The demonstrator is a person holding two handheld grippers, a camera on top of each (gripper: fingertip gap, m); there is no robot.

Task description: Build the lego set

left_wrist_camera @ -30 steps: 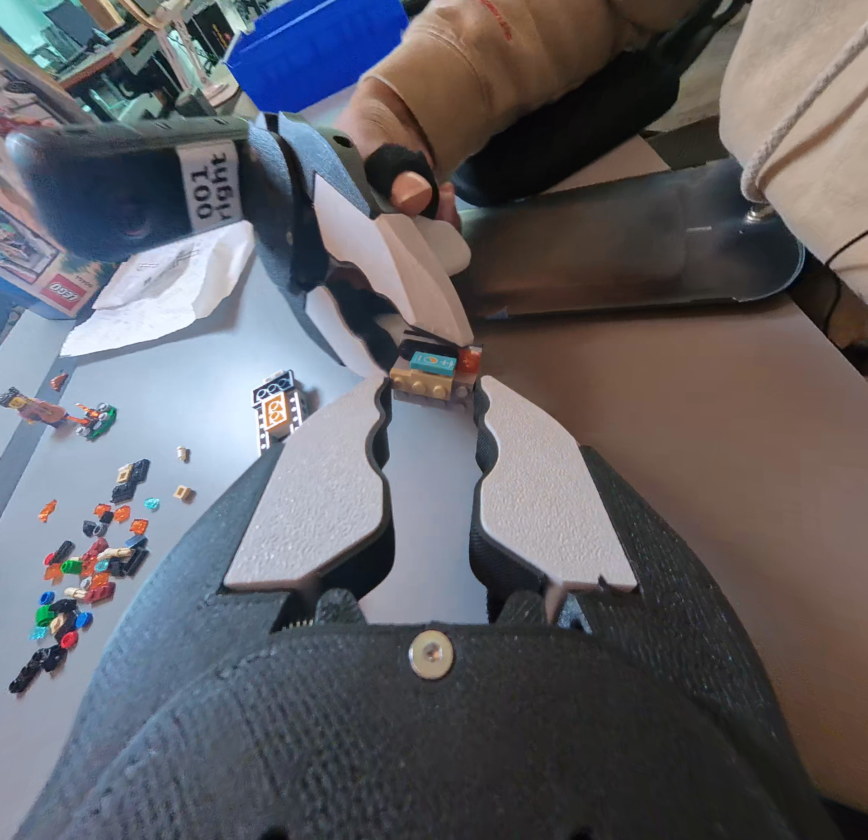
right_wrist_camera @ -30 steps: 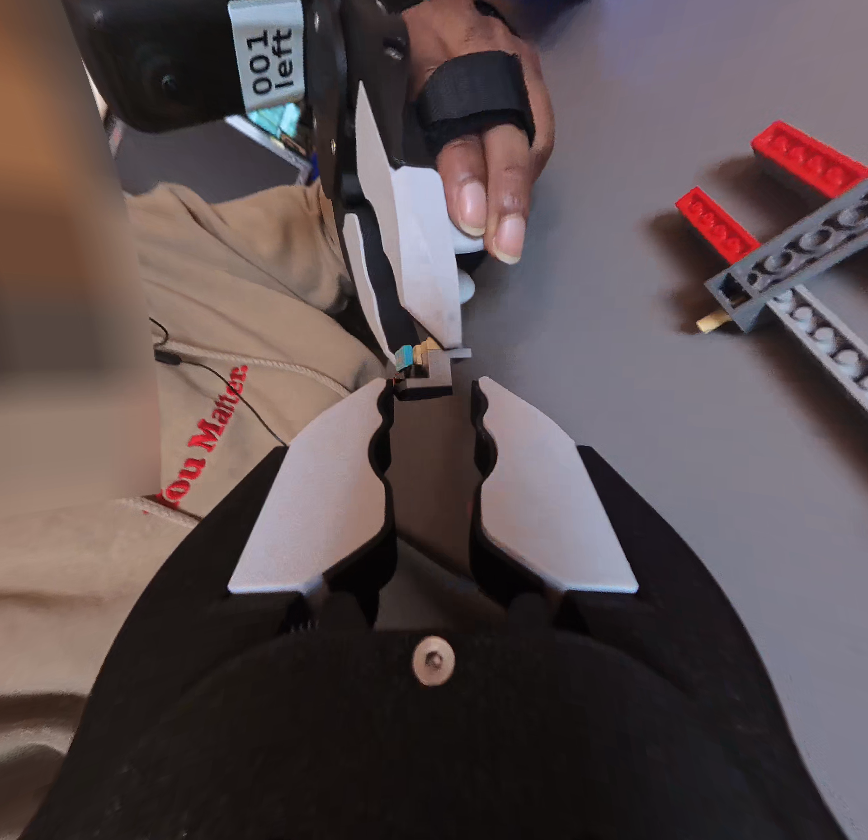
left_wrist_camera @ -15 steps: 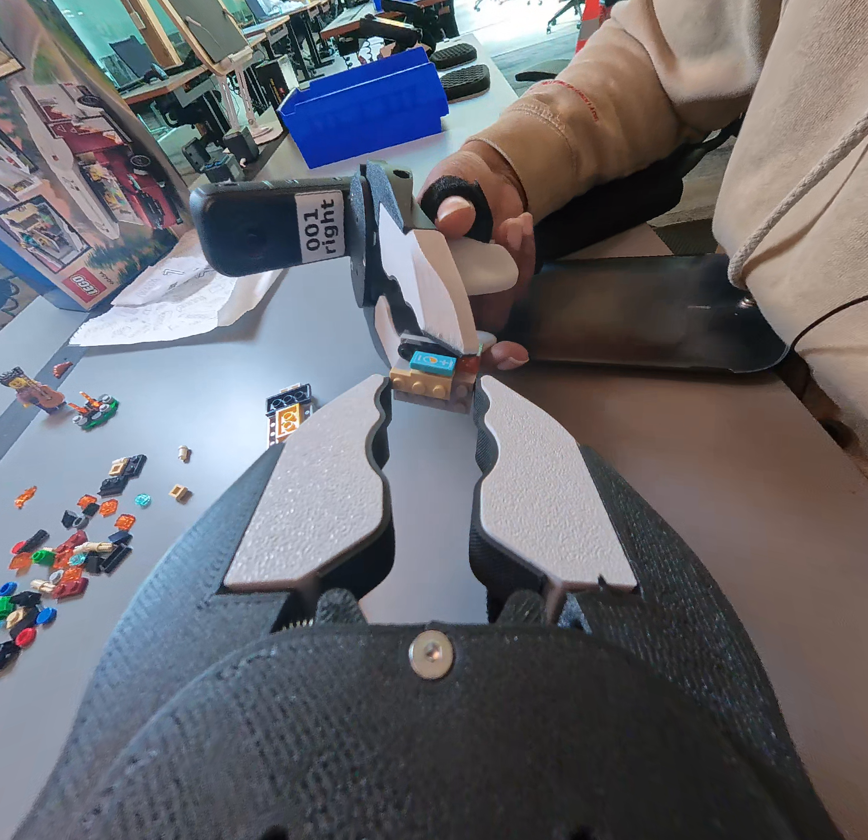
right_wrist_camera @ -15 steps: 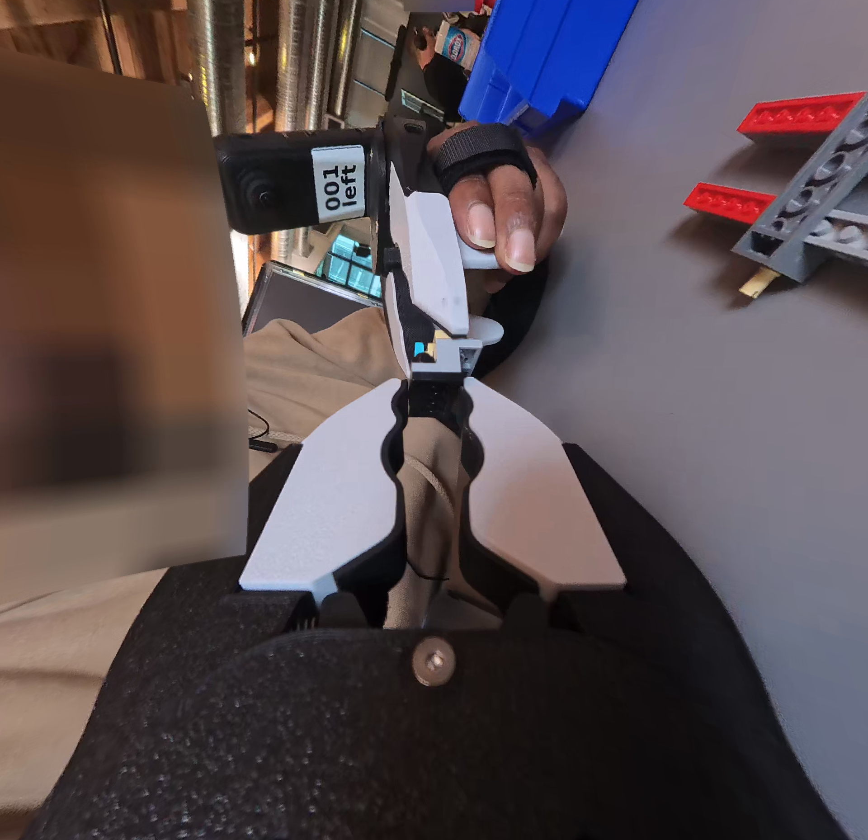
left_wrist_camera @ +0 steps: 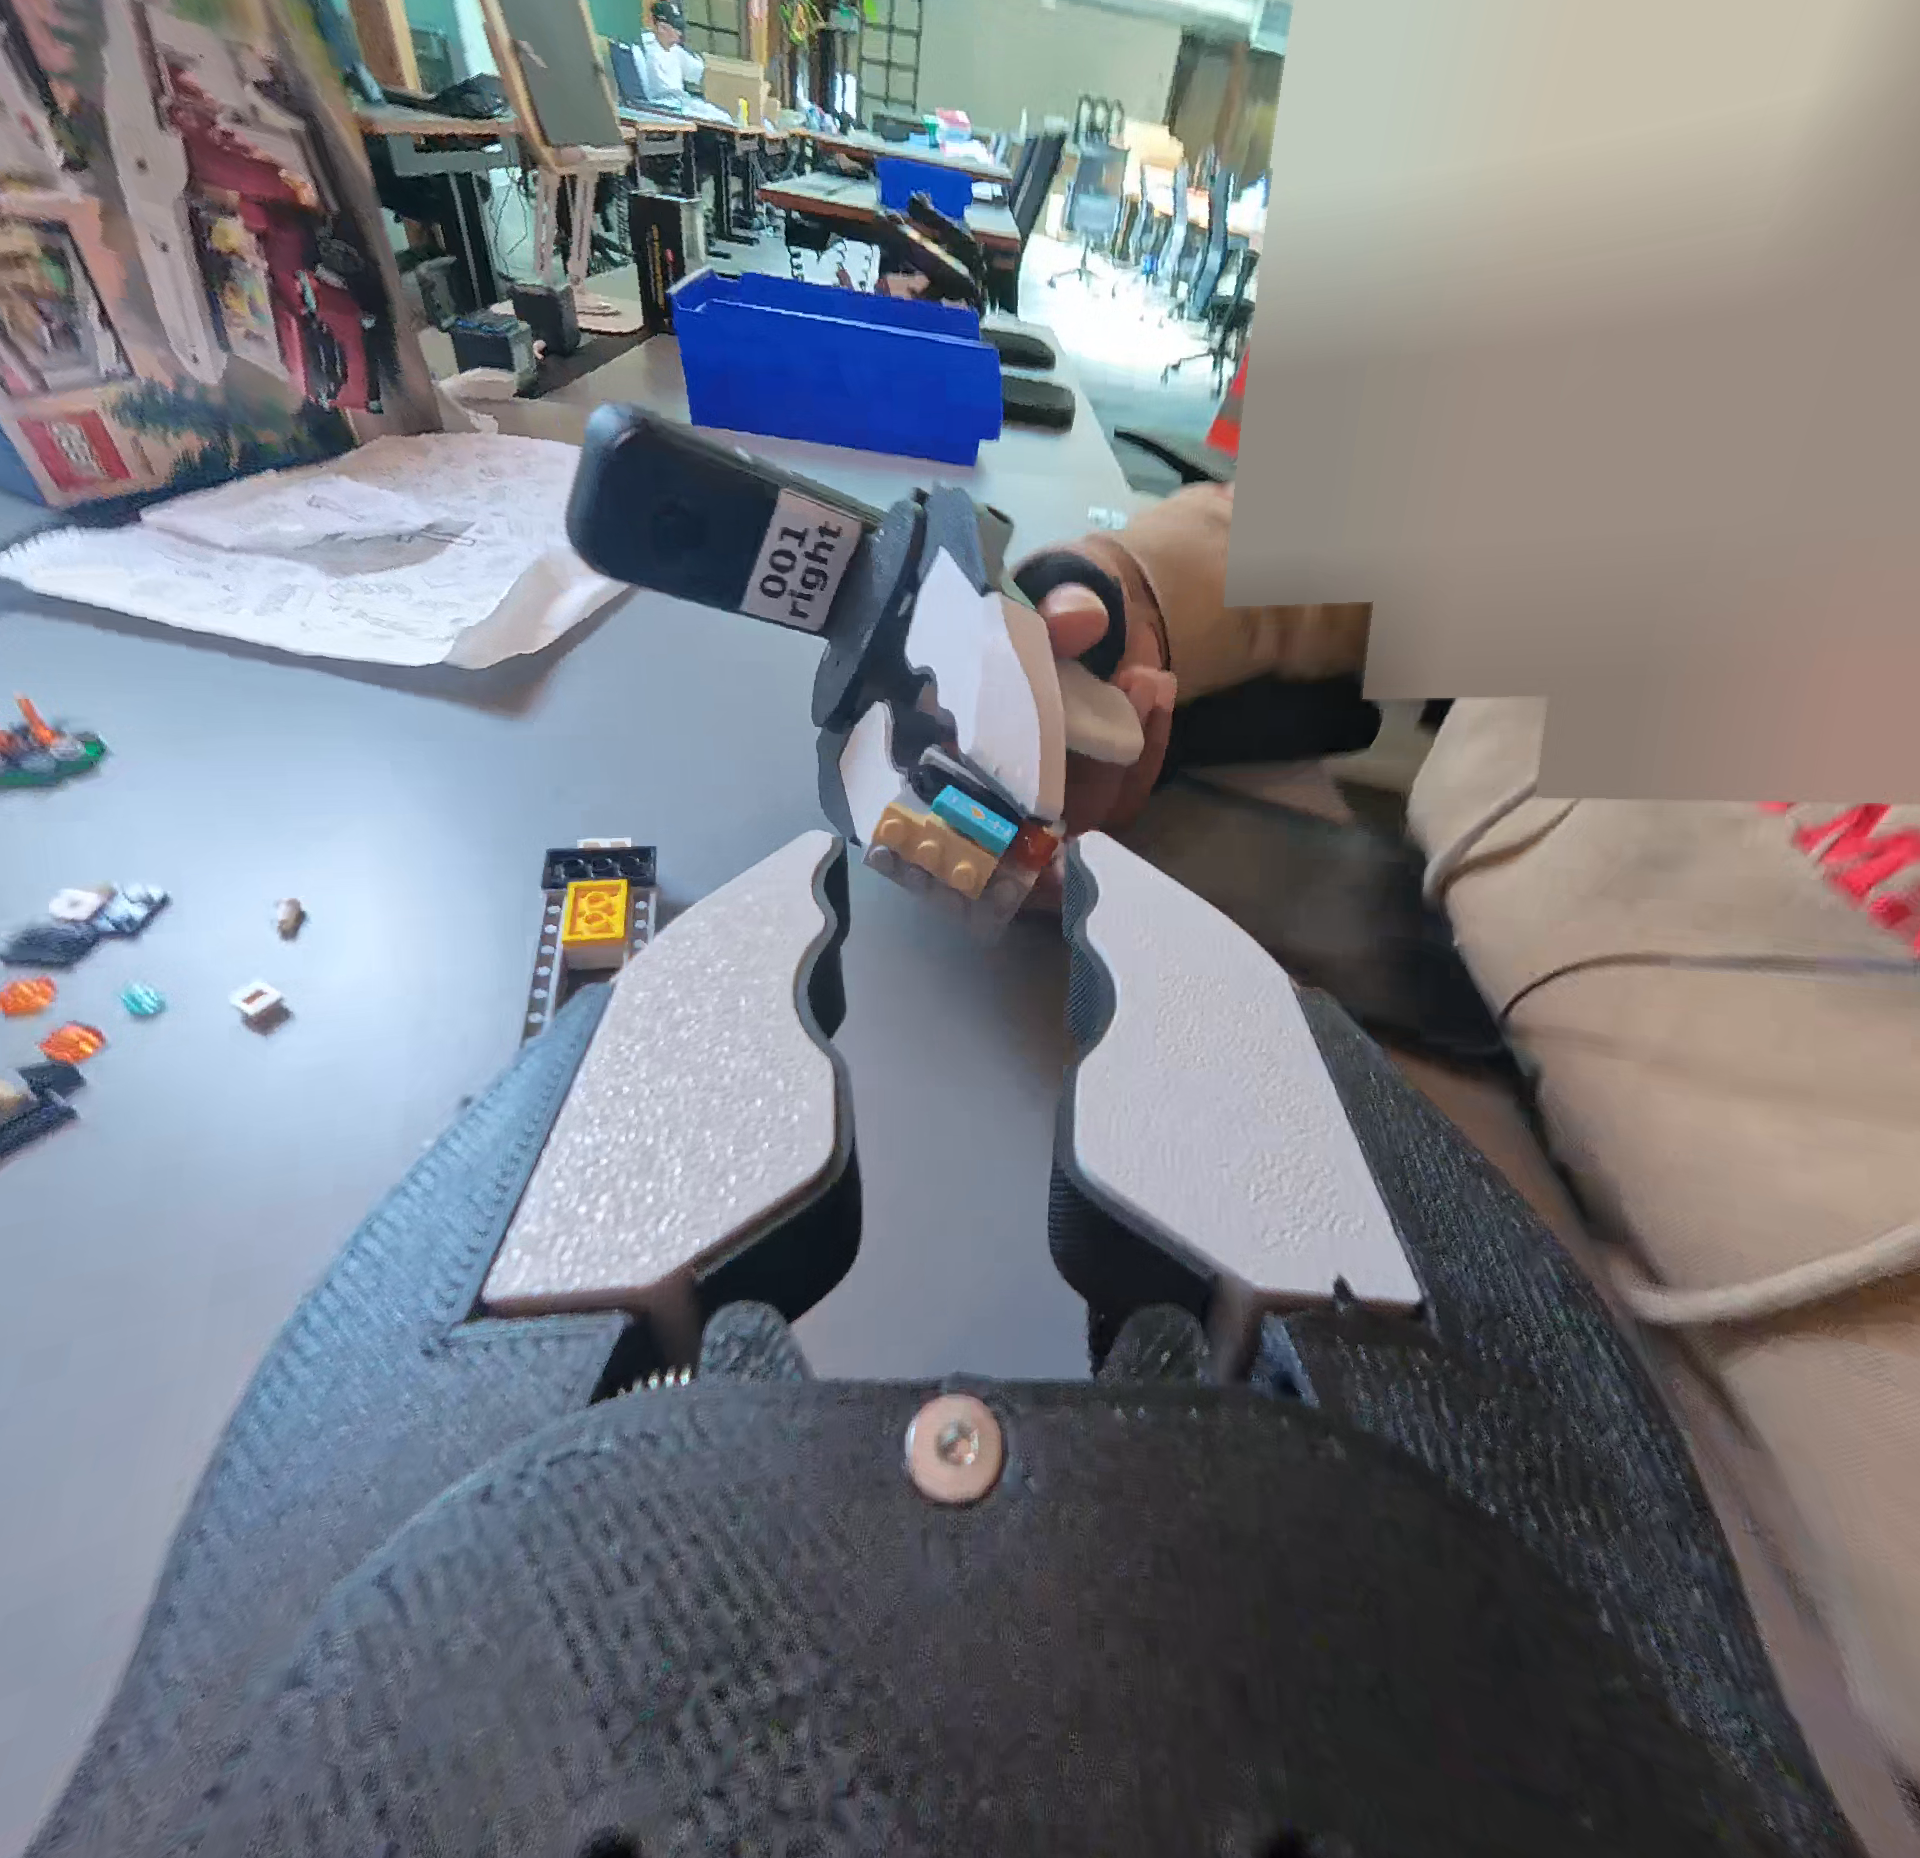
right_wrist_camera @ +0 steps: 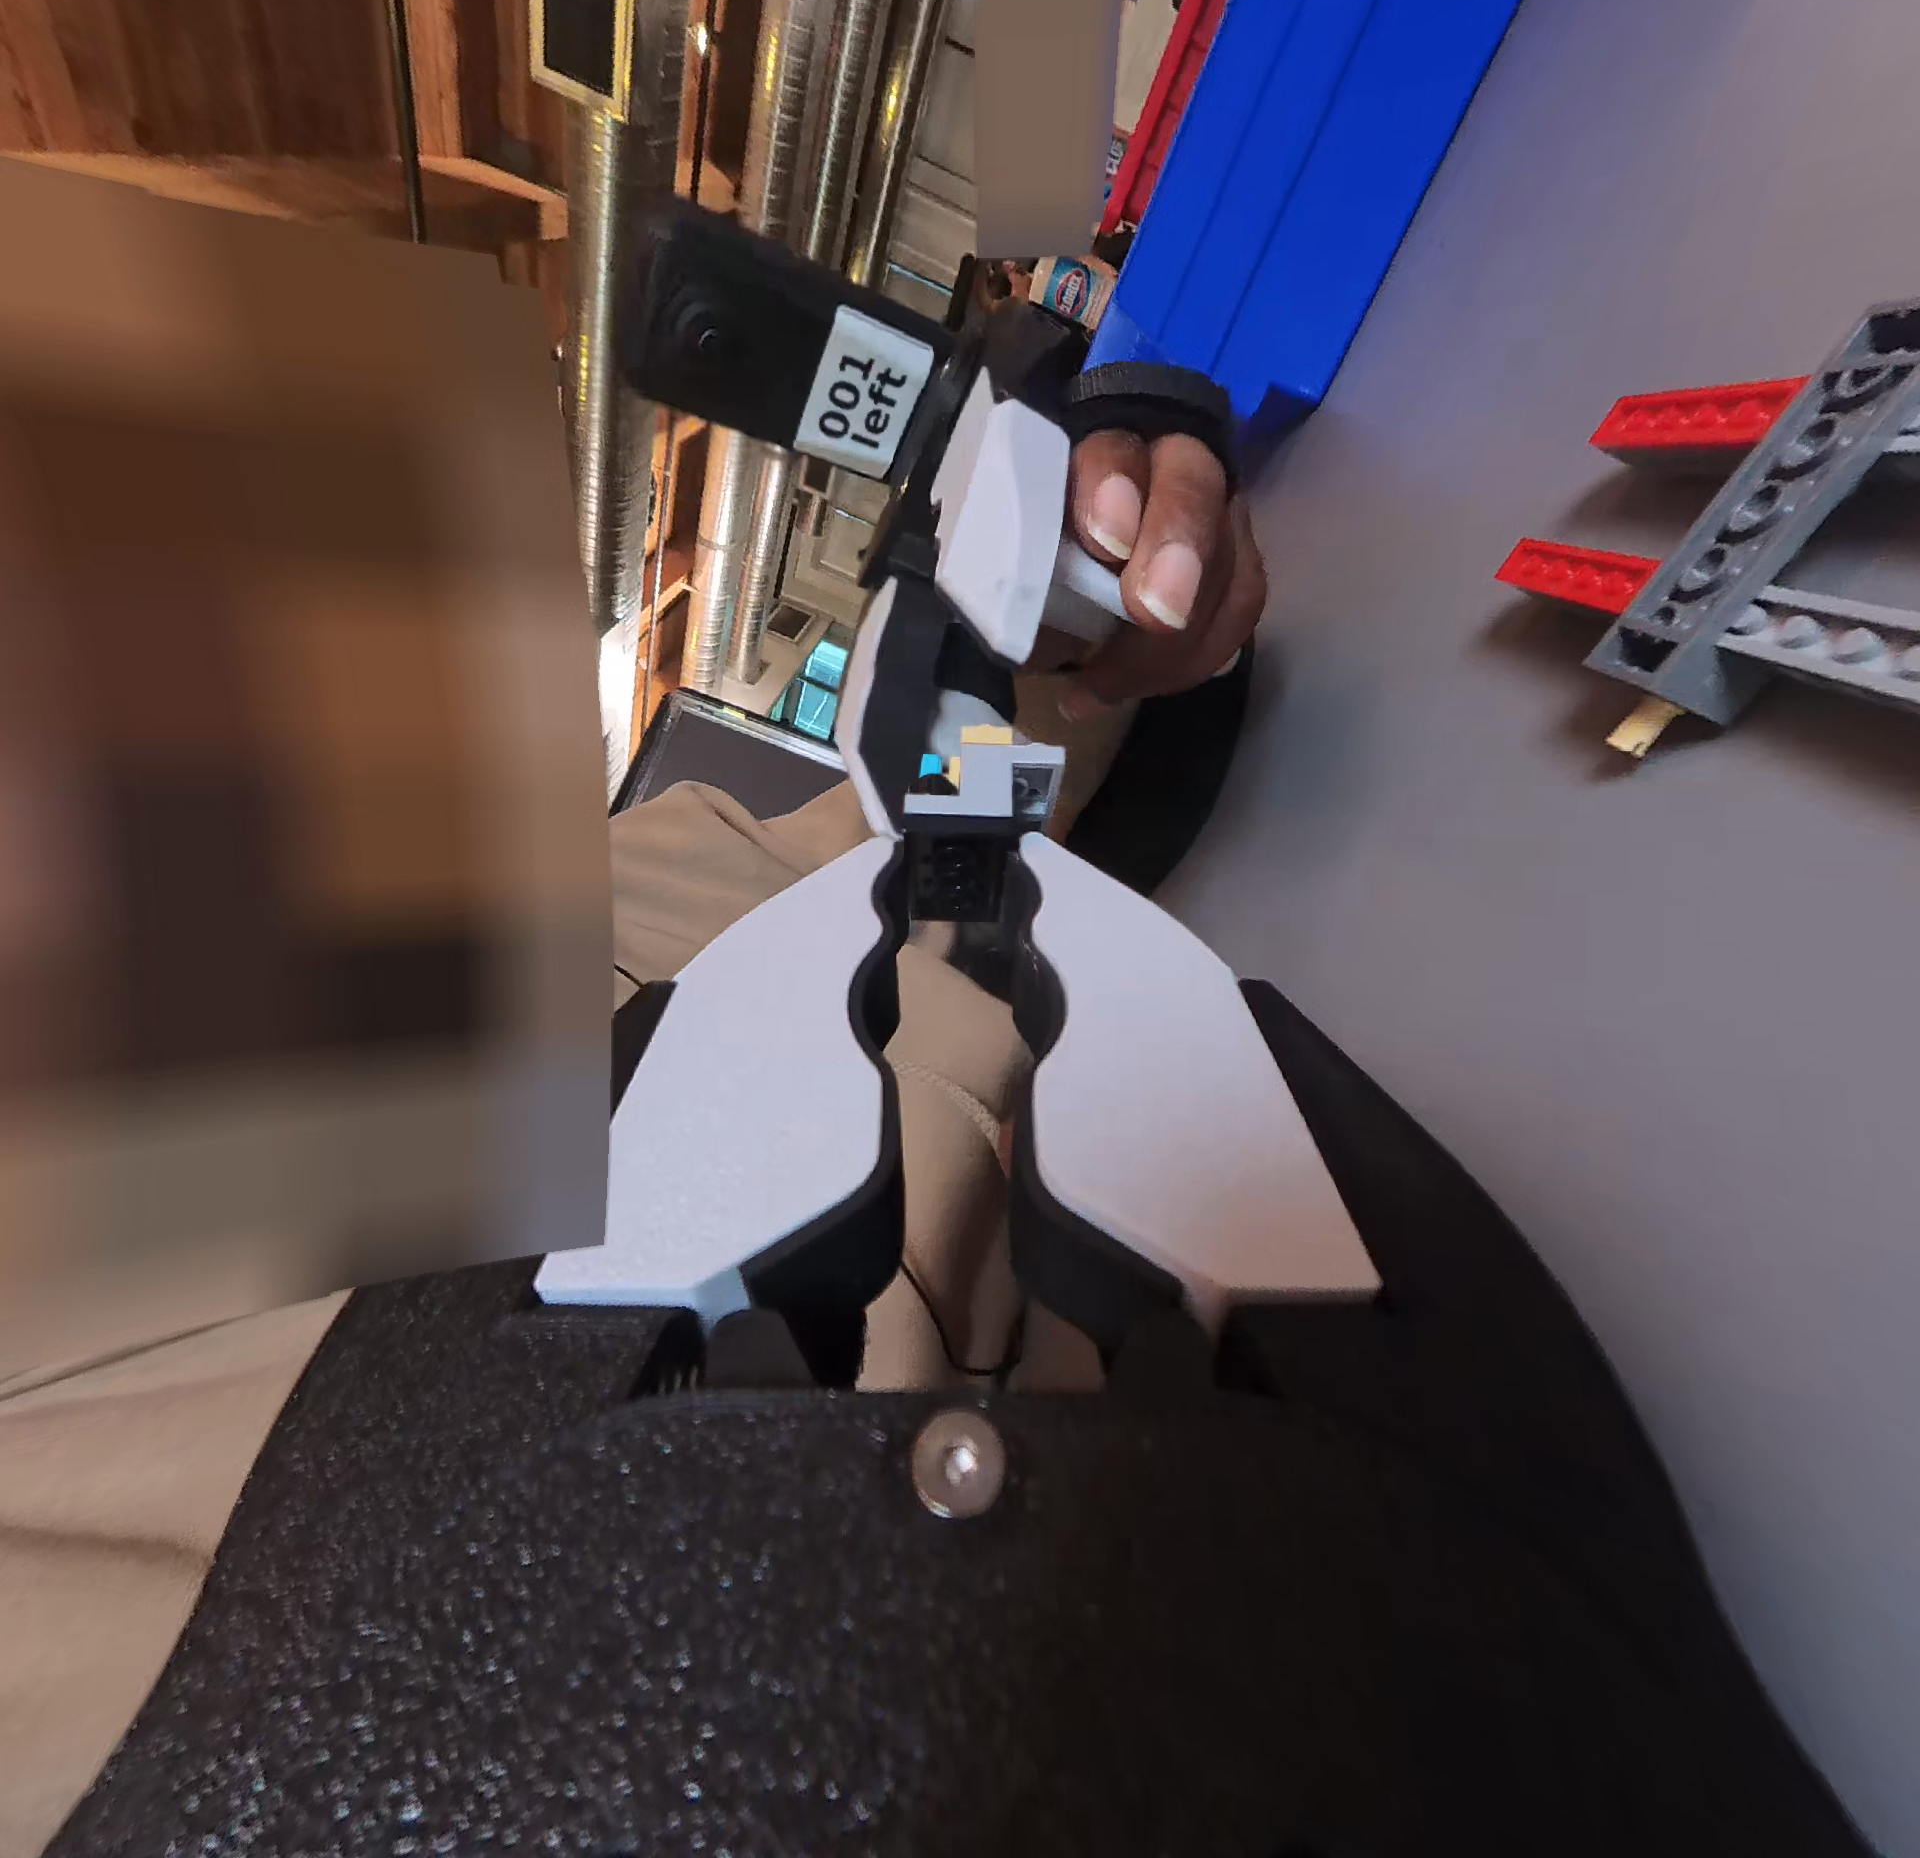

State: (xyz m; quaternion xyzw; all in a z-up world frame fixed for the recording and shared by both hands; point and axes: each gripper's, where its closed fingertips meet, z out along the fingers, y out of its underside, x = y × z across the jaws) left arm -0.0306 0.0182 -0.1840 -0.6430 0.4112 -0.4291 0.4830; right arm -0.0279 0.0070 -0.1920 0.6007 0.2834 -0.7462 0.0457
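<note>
Above the grey table [left_wrist_camera: 364,800], our left gripper [left_wrist_camera: 951,852] and right gripper [right_wrist_camera: 958,858] both clamp the small lego assembly [left_wrist_camera: 956,858]; loose bricks [left_wrist_camera: 62,1019] lie at nine o'clock, a blue bin [left_wrist_camera: 831,374] at twelve.

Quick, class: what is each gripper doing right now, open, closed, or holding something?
Left gripper: closed on the small lego assembly.
Right gripper: closed on the same assembly's black end.
</note>
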